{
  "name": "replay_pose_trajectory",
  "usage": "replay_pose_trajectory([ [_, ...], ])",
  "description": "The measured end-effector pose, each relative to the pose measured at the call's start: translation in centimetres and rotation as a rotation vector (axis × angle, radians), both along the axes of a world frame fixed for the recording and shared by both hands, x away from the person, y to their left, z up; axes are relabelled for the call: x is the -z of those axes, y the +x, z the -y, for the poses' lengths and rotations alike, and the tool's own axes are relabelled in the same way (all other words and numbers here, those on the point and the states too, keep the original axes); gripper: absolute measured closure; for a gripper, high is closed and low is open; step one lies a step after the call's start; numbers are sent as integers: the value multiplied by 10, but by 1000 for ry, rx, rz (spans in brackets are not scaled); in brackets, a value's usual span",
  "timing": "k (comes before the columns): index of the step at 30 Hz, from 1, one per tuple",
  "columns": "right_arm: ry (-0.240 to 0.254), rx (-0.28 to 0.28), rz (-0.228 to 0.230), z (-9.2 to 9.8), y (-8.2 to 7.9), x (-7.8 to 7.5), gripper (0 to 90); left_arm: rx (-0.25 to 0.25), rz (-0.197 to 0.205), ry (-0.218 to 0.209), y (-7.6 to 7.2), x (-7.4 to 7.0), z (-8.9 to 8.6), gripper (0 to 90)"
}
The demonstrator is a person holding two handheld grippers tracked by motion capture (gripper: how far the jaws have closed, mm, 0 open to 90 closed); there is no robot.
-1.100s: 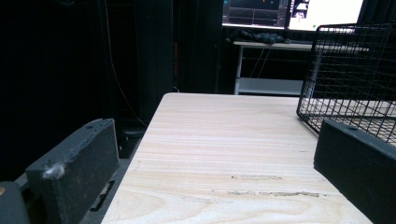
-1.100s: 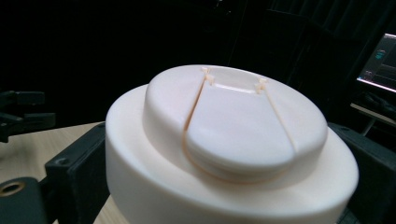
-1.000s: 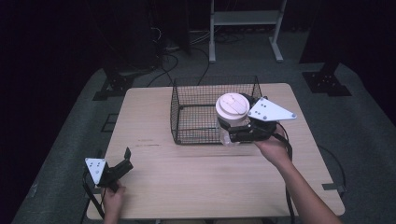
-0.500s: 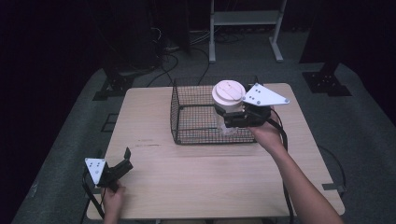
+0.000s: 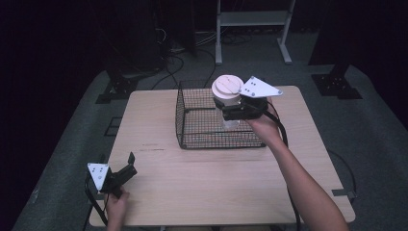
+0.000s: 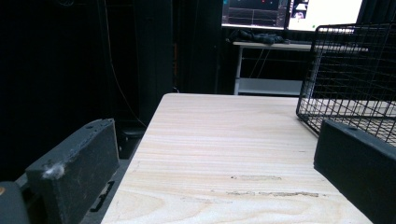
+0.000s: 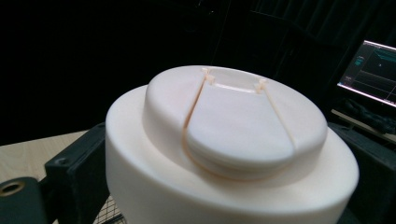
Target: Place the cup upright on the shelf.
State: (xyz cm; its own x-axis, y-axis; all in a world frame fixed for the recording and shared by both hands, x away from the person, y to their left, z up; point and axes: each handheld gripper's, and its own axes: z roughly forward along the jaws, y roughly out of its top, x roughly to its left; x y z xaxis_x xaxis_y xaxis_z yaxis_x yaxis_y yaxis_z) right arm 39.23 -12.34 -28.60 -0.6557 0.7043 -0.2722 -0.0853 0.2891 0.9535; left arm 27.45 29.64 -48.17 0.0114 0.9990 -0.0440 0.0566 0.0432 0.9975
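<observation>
- High view: right gripper (image 5: 230, 113) clamped on lidded cup (image 5: 227, 87), held above wire basket (image 5: 192, 137). Risk: cup bottom clips the rim on descent, tipping it.
- Left gripper view: left gripper (image 6: 224, 186) jaws apart, idle on table (image 6: 224, 135); basket stands ahead.
- Right gripper view: lid (image 7: 233, 140) upright between jaws.
</observation>
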Motion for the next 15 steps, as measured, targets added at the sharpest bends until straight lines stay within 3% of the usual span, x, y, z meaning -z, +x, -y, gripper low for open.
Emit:
replay_pose_trajectory([
  [15, -7, 17, -29, -19, 38, 14, 41, -1, 1, -18, 0, 0, -2, 0],
])
